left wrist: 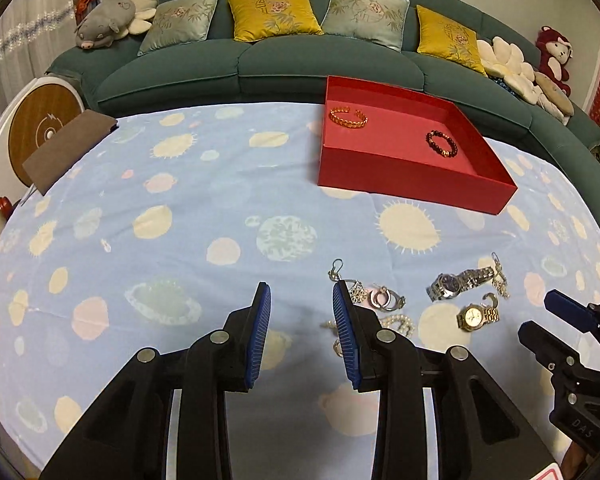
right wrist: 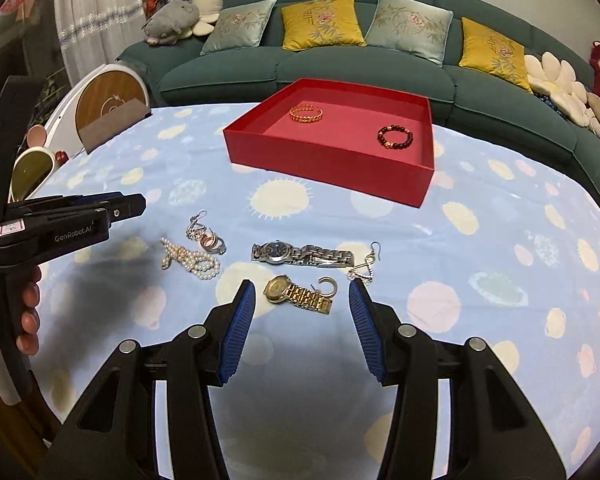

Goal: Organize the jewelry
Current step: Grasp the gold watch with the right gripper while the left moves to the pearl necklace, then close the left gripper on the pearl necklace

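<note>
A red box stands on the far side of the table and holds a gold bangle and a dark beaded bracelet. Loose on the blue cloth lie a silver watch, a gold watch, a pearl necklace, rings and an earring. My right gripper hovers open; the gold watch shows between its fingertips, untouched. My left gripper is open and empty, just left of the rings and pearls.
A green sofa with cushions and plush toys runs behind the table. A brown pouch and a round wooden disc sit at the table's left edge. A person's hand grips the left tool.
</note>
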`<state>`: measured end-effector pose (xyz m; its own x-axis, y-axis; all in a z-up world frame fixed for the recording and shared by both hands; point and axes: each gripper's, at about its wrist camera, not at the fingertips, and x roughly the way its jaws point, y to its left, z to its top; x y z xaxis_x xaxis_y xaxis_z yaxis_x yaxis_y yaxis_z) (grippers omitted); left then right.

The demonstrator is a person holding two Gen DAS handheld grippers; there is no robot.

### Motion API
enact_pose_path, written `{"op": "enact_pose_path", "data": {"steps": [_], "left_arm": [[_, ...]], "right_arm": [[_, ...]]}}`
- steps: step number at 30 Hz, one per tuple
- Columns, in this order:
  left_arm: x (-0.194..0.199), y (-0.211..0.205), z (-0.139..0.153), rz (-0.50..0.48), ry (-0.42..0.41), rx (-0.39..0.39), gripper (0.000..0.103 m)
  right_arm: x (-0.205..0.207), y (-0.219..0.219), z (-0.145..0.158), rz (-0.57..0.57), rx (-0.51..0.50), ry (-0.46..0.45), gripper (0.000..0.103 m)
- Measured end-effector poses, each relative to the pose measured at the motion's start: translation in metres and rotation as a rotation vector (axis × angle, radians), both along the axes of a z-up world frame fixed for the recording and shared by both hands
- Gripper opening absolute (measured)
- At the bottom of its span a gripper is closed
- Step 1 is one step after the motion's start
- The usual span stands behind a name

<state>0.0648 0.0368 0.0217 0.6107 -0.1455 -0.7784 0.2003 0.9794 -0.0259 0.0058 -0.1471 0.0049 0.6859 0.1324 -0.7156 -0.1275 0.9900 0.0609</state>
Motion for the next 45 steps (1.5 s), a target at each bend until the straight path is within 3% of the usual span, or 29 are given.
{"op": "enact_pose_path", "data": {"steps": [3,23,34,45], "left_arm": [[-0.004,-0.003,-0.003,-0.025,-0.030,0.038,0.032],[-0.002,0.005,-0.007,-0.032,0.006,-0.011,0.032],[-0.005,0.003,-0.013,-0.058,0.039,-0.031,0.032],[0.008,-0.018,-0.034,-0.144,0.064,-0.038,0.032]], "right_arm": [[0.006,0.003,-0.010,0.017,0.002,0.021,0.048],[0.035,0.018,-0.037,0.094,-0.017,0.068,0.046],[0.024,0.015,-0.041,0.112,-0.002,0.147,0.011],[0.016,0.006,-0.037,0.080,0.047,0.160,0.011]]}}
